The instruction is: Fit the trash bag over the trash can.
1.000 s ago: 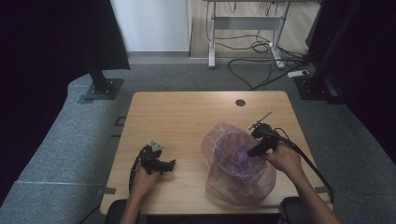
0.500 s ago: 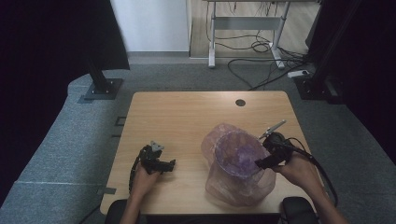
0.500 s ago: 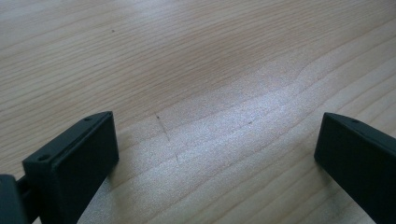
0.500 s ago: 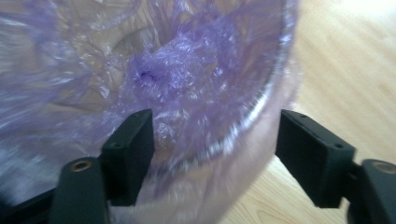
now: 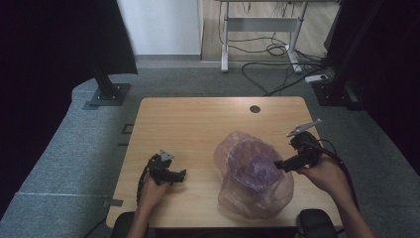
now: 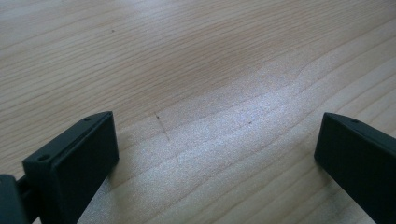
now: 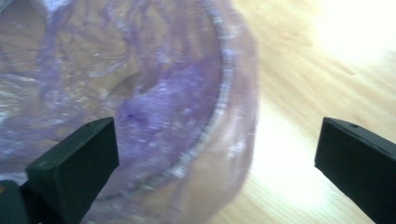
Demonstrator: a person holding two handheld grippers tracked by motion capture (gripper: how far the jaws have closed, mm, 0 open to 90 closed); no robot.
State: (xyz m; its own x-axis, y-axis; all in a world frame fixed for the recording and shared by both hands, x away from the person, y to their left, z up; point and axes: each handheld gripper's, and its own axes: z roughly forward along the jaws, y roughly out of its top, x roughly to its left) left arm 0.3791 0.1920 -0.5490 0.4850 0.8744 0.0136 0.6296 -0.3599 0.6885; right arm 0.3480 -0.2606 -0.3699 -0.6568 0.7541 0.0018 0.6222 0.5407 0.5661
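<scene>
The right tool (image 5: 278, 165) hovers just beside the purple plastic bag (image 5: 252, 178) on the tabletop (image 5: 198, 124), pointing at its rim; its jaws have just been opening and stand apart, empty. The left tool (image 5: 182, 174) rests low, jaws apart.

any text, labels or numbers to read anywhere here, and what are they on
None can be read. The purple translucent plastic bag bears no print that can be made out, the wooden table is plain, and both grippers' black jaws are unmarked.
</scene>
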